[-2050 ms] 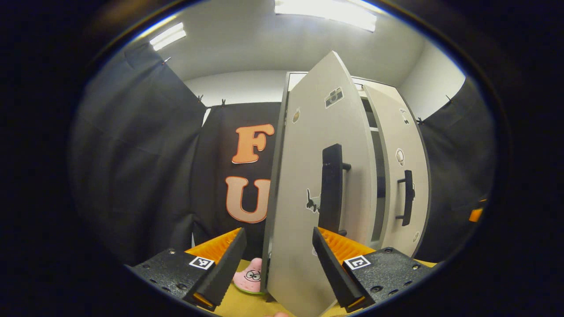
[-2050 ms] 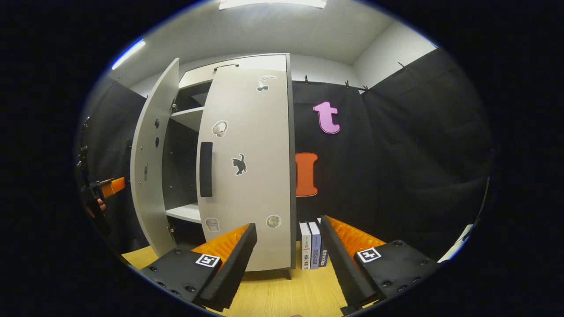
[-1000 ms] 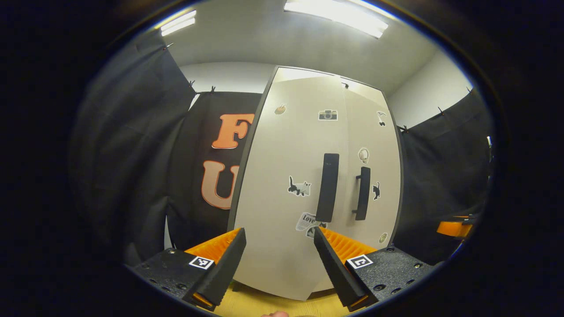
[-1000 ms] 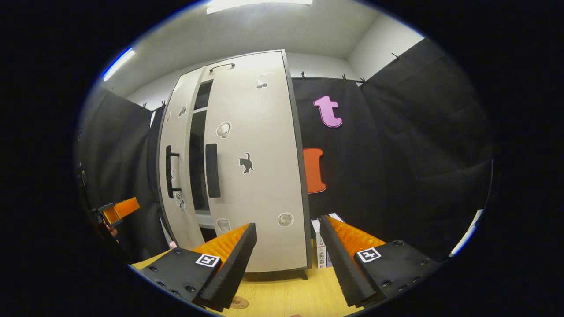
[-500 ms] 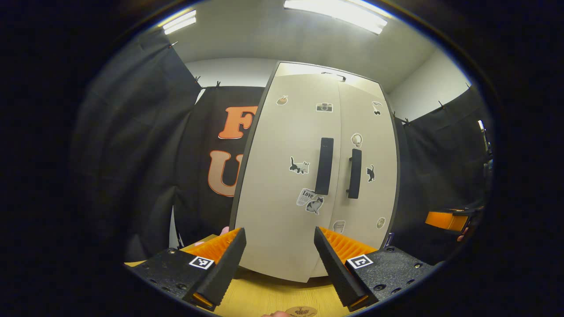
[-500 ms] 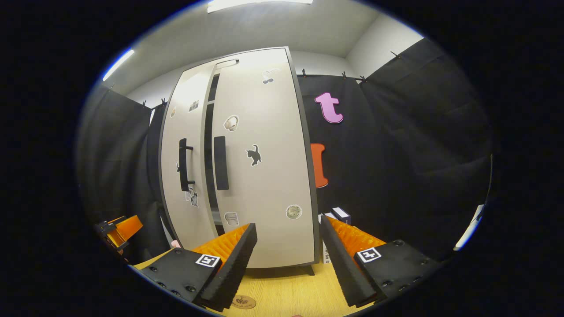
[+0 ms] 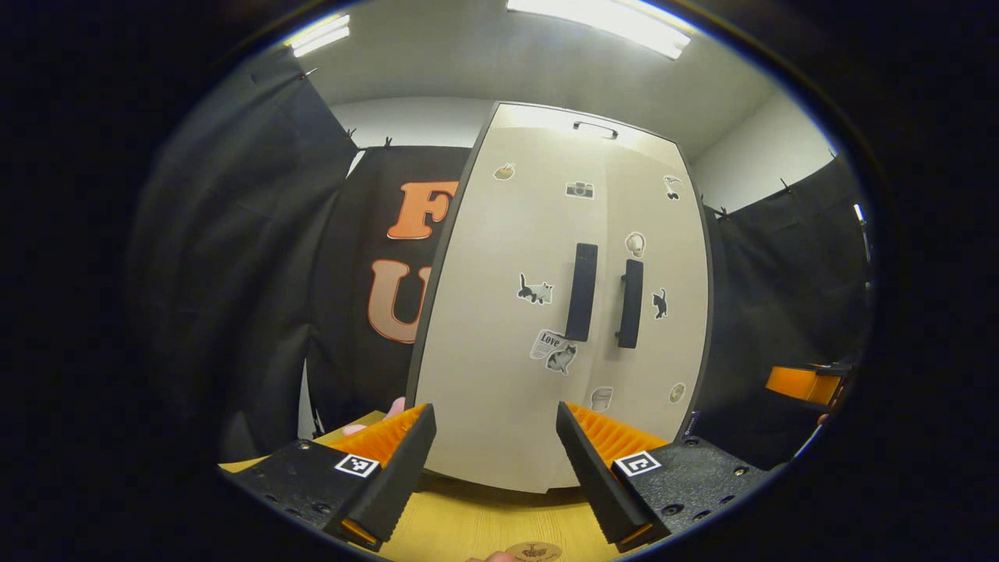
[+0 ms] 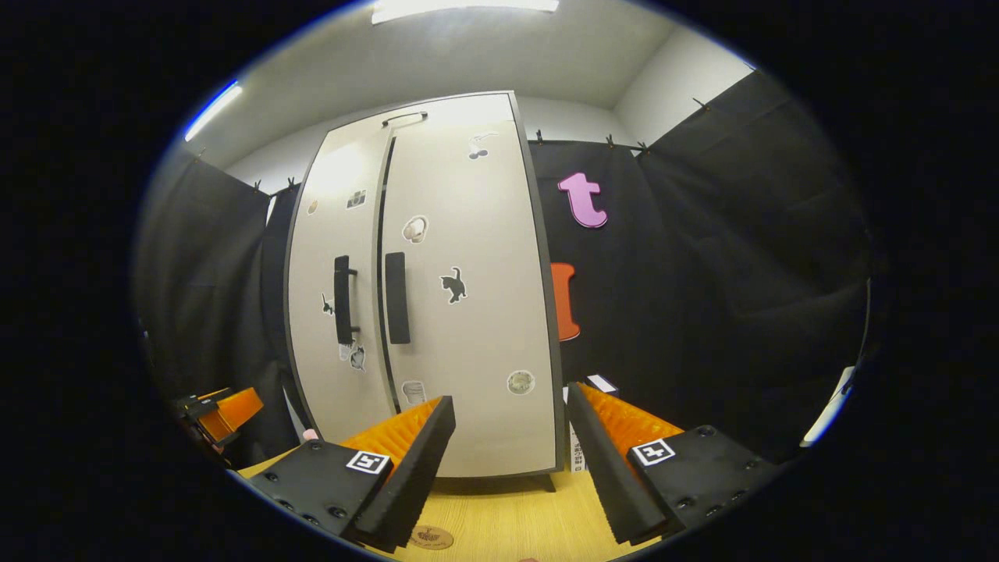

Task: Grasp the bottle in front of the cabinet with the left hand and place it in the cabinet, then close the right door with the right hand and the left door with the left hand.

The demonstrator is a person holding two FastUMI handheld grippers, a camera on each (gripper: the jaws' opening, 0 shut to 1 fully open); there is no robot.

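Black cloth hung behind the cabinet [image 7: 499, 406]. My left gripper [image 7: 493, 484] and right gripper [image 8: 509, 468] gaped wide, holding nothing. At twelve o'clock, left door [image 7: 507, 312] and right door [image 8: 468, 312] looked shut; the bottle was presumably inside, task seemingly finished.

In the left gripper view the left gripper [image 7: 490, 468] points level and forward, its jaws spread wide with nothing between them. The right gripper [image 7: 804, 382] shows far off at 3 o'clock. In the right gripper view the right gripper [image 8: 503, 468] likewise points level, jaws parted and empty, with the left gripper [image 8: 222, 410] far off at 8 o'clock.
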